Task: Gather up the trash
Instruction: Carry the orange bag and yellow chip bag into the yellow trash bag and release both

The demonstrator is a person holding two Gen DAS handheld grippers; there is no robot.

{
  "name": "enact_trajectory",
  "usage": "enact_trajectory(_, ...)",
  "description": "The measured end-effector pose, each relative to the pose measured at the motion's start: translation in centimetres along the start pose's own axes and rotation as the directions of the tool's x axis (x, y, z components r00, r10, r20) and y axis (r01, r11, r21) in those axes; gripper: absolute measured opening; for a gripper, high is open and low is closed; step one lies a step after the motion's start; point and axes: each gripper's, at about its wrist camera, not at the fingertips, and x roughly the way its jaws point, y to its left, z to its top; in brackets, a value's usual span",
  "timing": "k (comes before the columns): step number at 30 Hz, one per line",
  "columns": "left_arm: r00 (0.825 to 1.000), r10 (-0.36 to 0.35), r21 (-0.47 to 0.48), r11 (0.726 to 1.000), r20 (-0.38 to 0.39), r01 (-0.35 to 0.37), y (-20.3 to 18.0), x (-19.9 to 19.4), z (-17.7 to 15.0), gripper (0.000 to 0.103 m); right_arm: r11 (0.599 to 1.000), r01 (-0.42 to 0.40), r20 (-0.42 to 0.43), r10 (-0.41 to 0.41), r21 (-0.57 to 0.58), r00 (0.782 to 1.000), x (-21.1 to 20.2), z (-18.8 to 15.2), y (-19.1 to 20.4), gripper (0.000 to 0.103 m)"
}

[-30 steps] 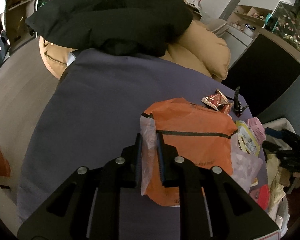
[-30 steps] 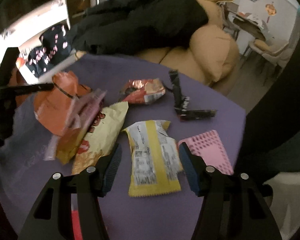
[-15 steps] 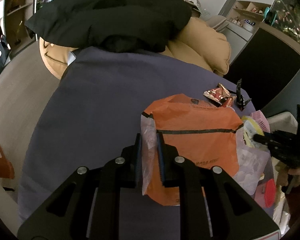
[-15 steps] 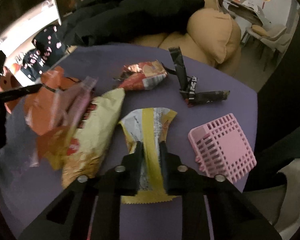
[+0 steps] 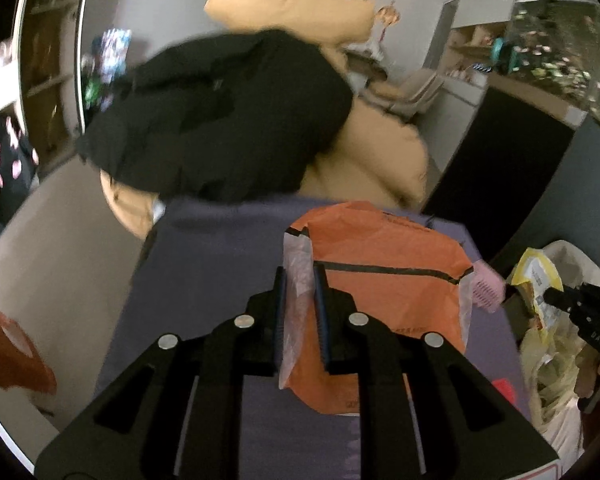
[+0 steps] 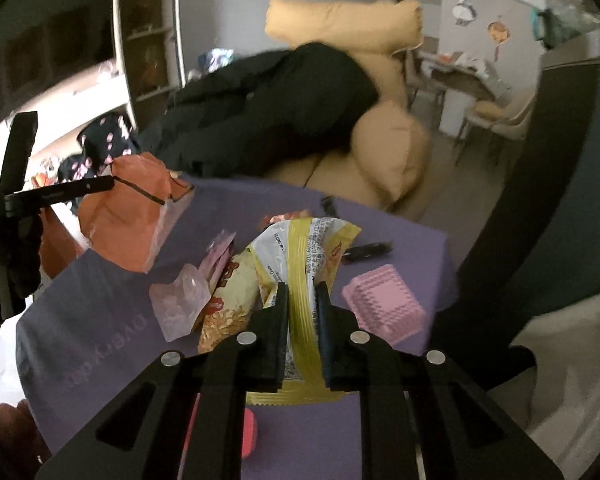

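Observation:
My left gripper (image 5: 300, 280) is shut on the edge of an orange plastic bag (image 5: 384, 292) and holds it up above the purple table (image 5: 204, 280). The bag also shows at the left of the right wrist view (image 6: 128, 216). My right gripper (image 6: 302, 294) is shut on a yellow and white snack wrapper (image 6: 304, 256) and has it lifted off the table (image 6: 112, 312). That wrapper shows at the right edge of the left wrist view (image 5: 536, 280). On the table lie a tan snack bag (image 6: 228, 304), a clear pink wrapper (image 6: 180, 304), a red foil wrapper (image 6: 288, 216) and a black wrapper (image 6: 364, 250).
A pink plastic basket (image 6: 384, 308) sits on the table to the right of my right gripper. A tan armchair (image 6: 384, 156) with a black coat (image 6: 268, 112) stands behind the table. A white bag (image 5: 556, 400) is at the table's right side.
My right gripper closed on the yellow wrapper and lifted it off the table. My left gripper raised the orange bag higher. Both views tilted up.

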Motion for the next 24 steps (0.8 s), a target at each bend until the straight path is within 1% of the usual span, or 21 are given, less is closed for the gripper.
enact_trajectory(4,0.996,-0.032,0.077,0.997,0.083,0.026,-4.3,-3.2,1.5,0.013,0.999,0.042,0.071,-0.044,0.024,0.997,-4.5,-0.9,-1.4,0.014)
enact_trajectory(6,0.992,-0.054,0.105,0.994,0.11,0.043,-6.4,-4.5,1.9,0.013,0.998,0.058,0.1,-0.062,0.037,0.993,-6.5,-1.3,-2.1,0.014)
enact_trajectory(8,0.989,-0.085,0.127,0.99,0.124,0.069,-8.3,-5.3,2.3,0.013,0.995,0.085,0.13,-0.09,0.045,0.987,-8.7,-1.8,-2.9,0.014)
enact_trajectory(11,0.98,-0.139,0.178,0.978,0.142,0.113,-12.2,-6.3,2.6,0.013,0.99,0.131,0.171,-0.14,0.06,0.975,-12.0,-2.9,-4.1,0.014)
enact_trajectory(13,0.976,-0.168,0.2,0.97,0.141,0.138,-14.4,-6.5,2.4,0.013,0.985,0.151,0.187,-0.164,0.083,0.968,-13.5,-3.5,-5.1,0.014)
enact_trajectory(17,0.967,-0.229,0.26,0.946,0.112,0.194,-19.3,-6.0,1.4,0.013,0.971,0.198,0.209,-0.224,0.138,0.952,-16.4,-5.6,-7.3,0.014)
enact_trajectory(20,0.961,-0.266,0.3,0.926,0.081,0.231,-22.6,-5.5,0.4,0.013,0.959,0.23,0.214,-0.263,0.168,0.941,-17.9,-7.2,-8.6,0.014)
enact_trajectory(24,0.953,-0.301,0.323,0.905,0.032,0.275,-26.3,-4.4,-1.1,0.013,0.941,0.257,0.225,-0.306,0.22,0.925,-20.1,-9.3,-10.4,0.014)
